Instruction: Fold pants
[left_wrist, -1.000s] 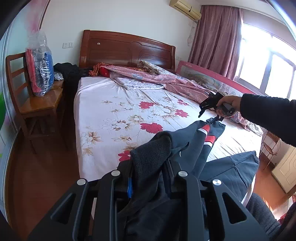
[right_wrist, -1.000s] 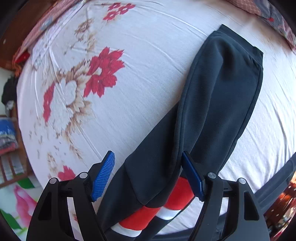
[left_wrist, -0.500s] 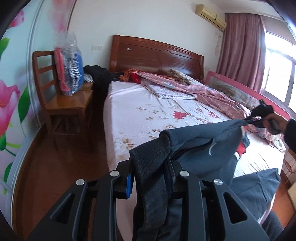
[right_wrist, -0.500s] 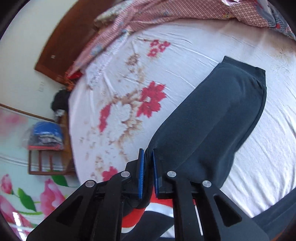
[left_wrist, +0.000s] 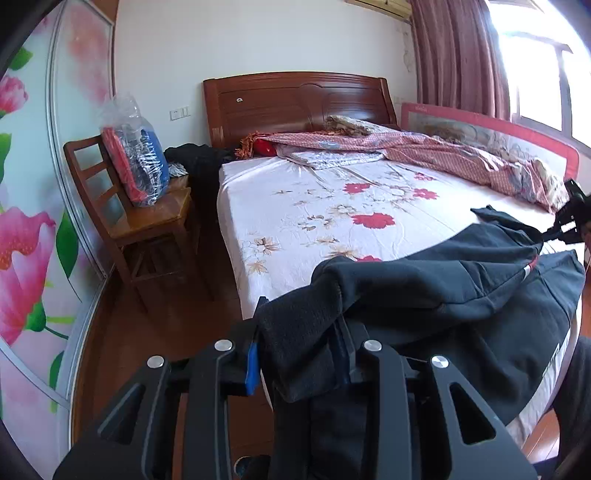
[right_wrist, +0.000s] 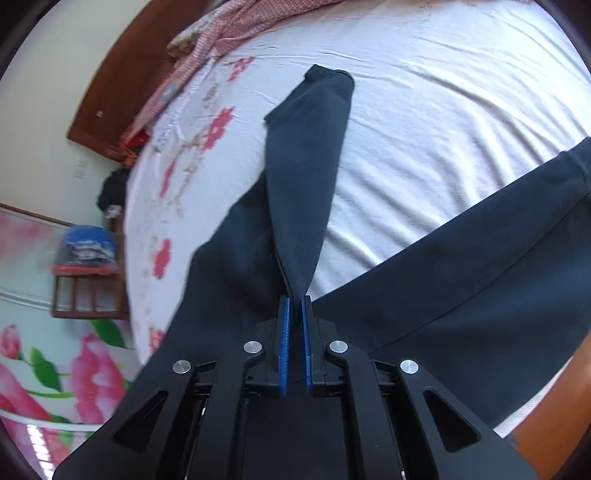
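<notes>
**Two grips, one sagging fold**

Two grippers hold the dark pants (left_wrist: 436, 291) stretched above the near end of the bed (left_wrist: 332, 206). The left gripper (left_wrist: 299, 354) pinches a thick bunch at the waistband, its jaws easing slightly apart with the cloth between them; if they give more, that heavy end may slide out and drop toward the floor. The right gripper (right_wrist: 294, 332) has its blue pads nearly together on a thin edge of one leg, also loosening a touch. That hold looks shallow, so a sharp pull could free it. The other leg (right_wrist: 461, 258) trails loose across the sheet and may fold crooked.
</notes>
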